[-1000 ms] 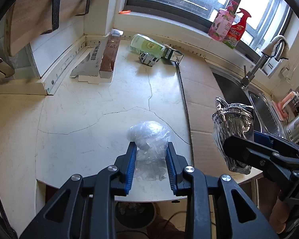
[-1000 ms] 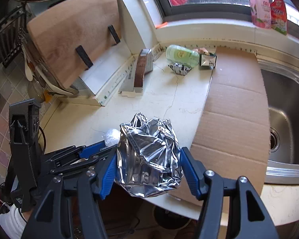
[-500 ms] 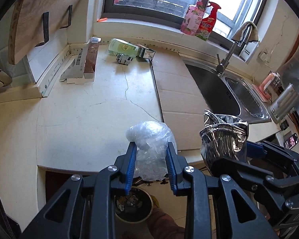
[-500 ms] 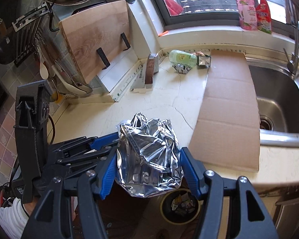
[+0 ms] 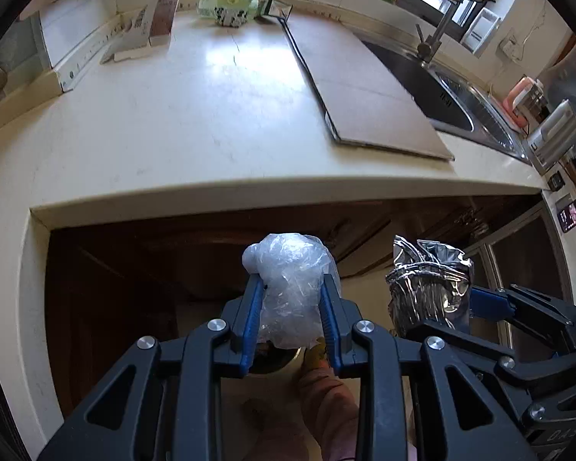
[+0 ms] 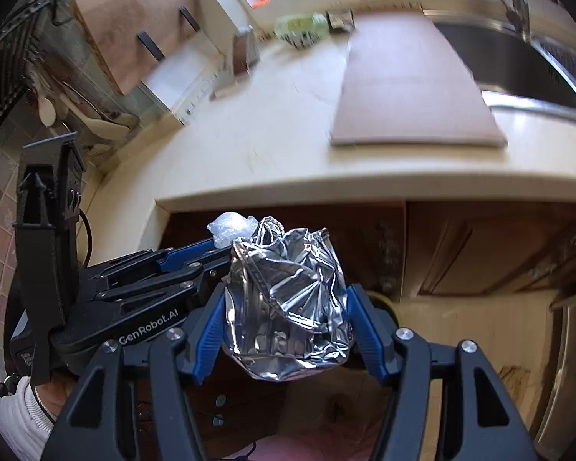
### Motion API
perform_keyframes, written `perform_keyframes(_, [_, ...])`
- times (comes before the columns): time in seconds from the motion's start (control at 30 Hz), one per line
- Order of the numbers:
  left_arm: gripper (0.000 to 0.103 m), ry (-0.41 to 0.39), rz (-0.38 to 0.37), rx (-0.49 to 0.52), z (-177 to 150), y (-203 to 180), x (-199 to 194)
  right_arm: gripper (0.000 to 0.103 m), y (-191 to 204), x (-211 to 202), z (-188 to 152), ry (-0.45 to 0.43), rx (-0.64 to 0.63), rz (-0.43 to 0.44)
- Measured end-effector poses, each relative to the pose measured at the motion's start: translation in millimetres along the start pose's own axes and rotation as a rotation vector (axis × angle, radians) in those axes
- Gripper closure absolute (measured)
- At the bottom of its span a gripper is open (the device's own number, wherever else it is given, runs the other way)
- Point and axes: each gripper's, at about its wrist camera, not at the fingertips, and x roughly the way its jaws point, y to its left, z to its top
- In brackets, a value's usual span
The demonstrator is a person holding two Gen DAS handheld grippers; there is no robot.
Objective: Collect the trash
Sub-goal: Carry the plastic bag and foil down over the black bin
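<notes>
Two hand-held grippers side by side, below the front edge of a pale kitchen counter [image 5: 211, 115], in front of a dark open cabinet space.

Clamped between the blue pads of the left gripper [image 5: 291, 280]: a crumpled wad of clear plastic [image 5: 288, 257], bulging above the fingertips. Pinched wide in the right gripper [image 6: 287, 296]: a crushed silver foil bag [image 6: 288, 326], bottom sagging below the jaws. Both pieces of trash off the counter and in the air, close together but apart.

Beneath the left gripper, a rounded rim, probably a trash bin [image 5: 284, 357] on the floor, mostly hidden by the fingers and plastic; a yellowish curve behind the right gripper's finger may be the same bin.

To do the drop well: centre each gripper over the bin mouth before letting go, one at a time to avoid a collision. Lower close to the rim, since light plastic and foil drift or cling to pads. Open fully, then shake gently if anything sticks.

Left on the counter at the back: a green bottle [image 5: 228, 2] on its side, beside a flat sheet of cardboard [image 5: 364, 88].
</notes>
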Motion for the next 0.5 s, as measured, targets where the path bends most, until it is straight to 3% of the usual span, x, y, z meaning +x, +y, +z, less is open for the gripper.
perform_keyframes(0.23, [0.076,0.117,-0.007,-0.047,-37,15,69,0.041,-26,53,-33,0.089,0.036,-0.031])
perform_keyframes(0.5, [0.076,0.196,0.015,-0.125,-83,47,177,0.041,-79,148,-70,0.183,0.072,-0.063])
